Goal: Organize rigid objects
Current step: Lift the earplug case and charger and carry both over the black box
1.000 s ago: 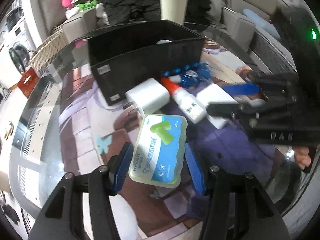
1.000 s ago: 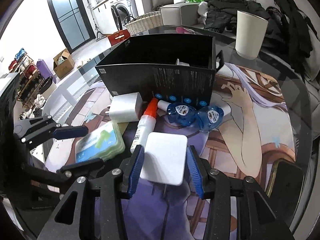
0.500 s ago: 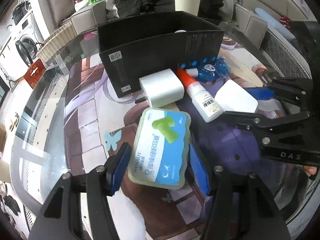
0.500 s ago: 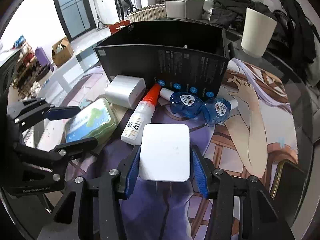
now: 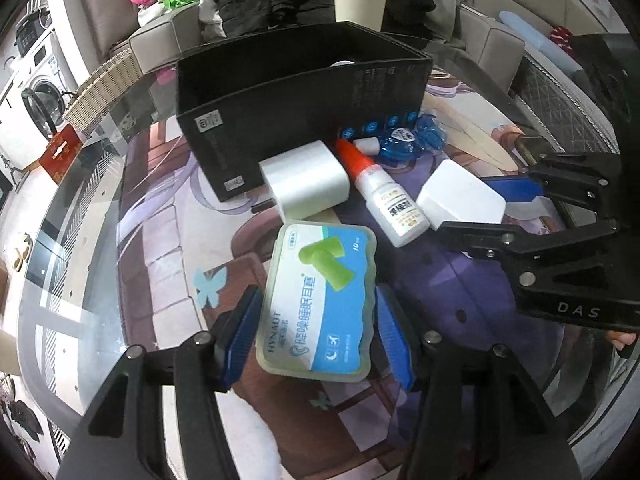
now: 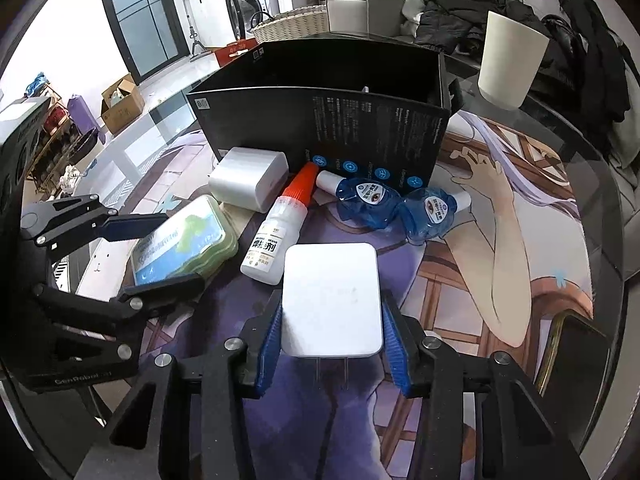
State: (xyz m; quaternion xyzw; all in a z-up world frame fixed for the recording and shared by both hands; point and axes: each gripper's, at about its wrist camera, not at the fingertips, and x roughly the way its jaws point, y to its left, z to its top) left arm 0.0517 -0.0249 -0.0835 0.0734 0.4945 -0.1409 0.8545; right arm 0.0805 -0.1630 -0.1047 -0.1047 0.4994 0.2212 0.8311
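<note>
My left gripper has its blue fingers set either side of the green earplug case, which lies flat on the desk; the left pad looks against the case edge, but I cannot tell whether the right one presses it. My right gripper has its fingers closed on the flat white charger, prongs pointing back toward the camera. Just ahead of the charger, a white glue bottle with an orange cap lies on its side, its base touching the charger's far corner as far as I can see. A second, chunkier white charger sits against the front wall of the open black box, between the earplug case and the glue bottle's cap. Two blue eye-drop bottles lie side by side near the box's right front corner. A cream cup stands upright beyond the box, apart from it.
</note>
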